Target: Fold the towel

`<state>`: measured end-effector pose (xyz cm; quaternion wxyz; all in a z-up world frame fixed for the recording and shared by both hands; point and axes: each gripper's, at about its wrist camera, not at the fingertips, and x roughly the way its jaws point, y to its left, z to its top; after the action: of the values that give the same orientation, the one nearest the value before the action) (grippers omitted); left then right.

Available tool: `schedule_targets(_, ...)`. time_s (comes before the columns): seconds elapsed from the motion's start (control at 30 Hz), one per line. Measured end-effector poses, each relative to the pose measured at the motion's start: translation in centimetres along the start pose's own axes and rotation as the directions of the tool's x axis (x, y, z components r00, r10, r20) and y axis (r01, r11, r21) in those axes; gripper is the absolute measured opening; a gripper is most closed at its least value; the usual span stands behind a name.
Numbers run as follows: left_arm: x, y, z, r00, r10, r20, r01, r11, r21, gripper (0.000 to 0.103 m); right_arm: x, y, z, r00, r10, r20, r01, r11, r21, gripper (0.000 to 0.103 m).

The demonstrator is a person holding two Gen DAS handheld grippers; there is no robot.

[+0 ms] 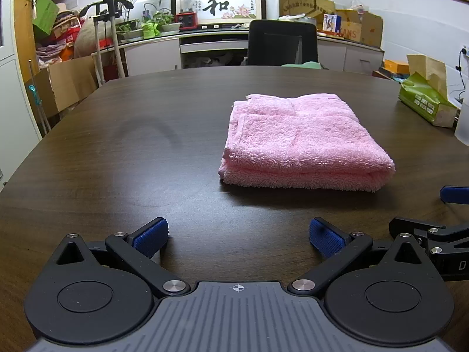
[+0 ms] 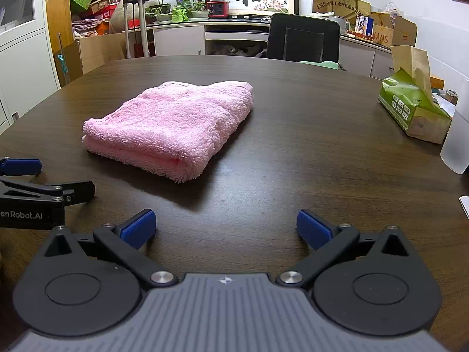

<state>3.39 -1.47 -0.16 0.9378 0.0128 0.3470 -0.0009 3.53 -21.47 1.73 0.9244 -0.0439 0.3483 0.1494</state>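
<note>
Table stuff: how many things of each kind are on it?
Pink towel: 1
Green tissue pack: 1
White cup: 1
Grippers, both open: 2, left and right
Total: 5

The dark wood-grain table (image 1: pixel 117 152) extends ahead of, beneath and to both sides of the fingers. Ahead of the fingers and far to their right, a green tissue pack (image 2: pixel 410 111) with brown paper protruding from its top lies on the table. A translucent white container (image 2: pixel 457 140) stands just beside it, nearer the fingers. Straight ahead, beyond the far table edge, stands a black office chair (image 1: pixel 281 44). Behind it, a counter carries a framed calligraphy panel (image 1: pixel 228 6), a red-based blender (image 1: pixel 187 14) and potted plants (image 1: pixel 158 20). Cardboard boxes (image 2: pixel 390 32) occupy the counter ahead-right. Ahead-left, crutches (image 1: pixel 108 35) stand among stacked boxes.
</note>
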Motion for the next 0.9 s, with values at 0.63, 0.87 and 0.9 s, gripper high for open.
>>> schedule_targets(0.63,-0.26,-0.44,-0.04,1.0,0.017,-0.001,-0.017,1.0,-0.013,0.103,0.19,0.13,0.06,1.0,-0.02,0.001,0.02,1.0,0.017,0.103)
schedule_targets(0.87,-0.23,-0.31,-0.04,1.0,0.015,0.0,-0.015,1.0,-0.012,0.103,0.19,0.12,0.07,1.0,-0.02,0.001,0.02,1.0,0.017,0.103)
schedule_targets(0.9,-0.24,-0.28,-0.04,1.0,0.015,0.0,-0.015,1.0,-0.012,0.103,0.19,0.12,0.07,1.0,-0.02,0.001,0.02,1.0,0.017,0.103)
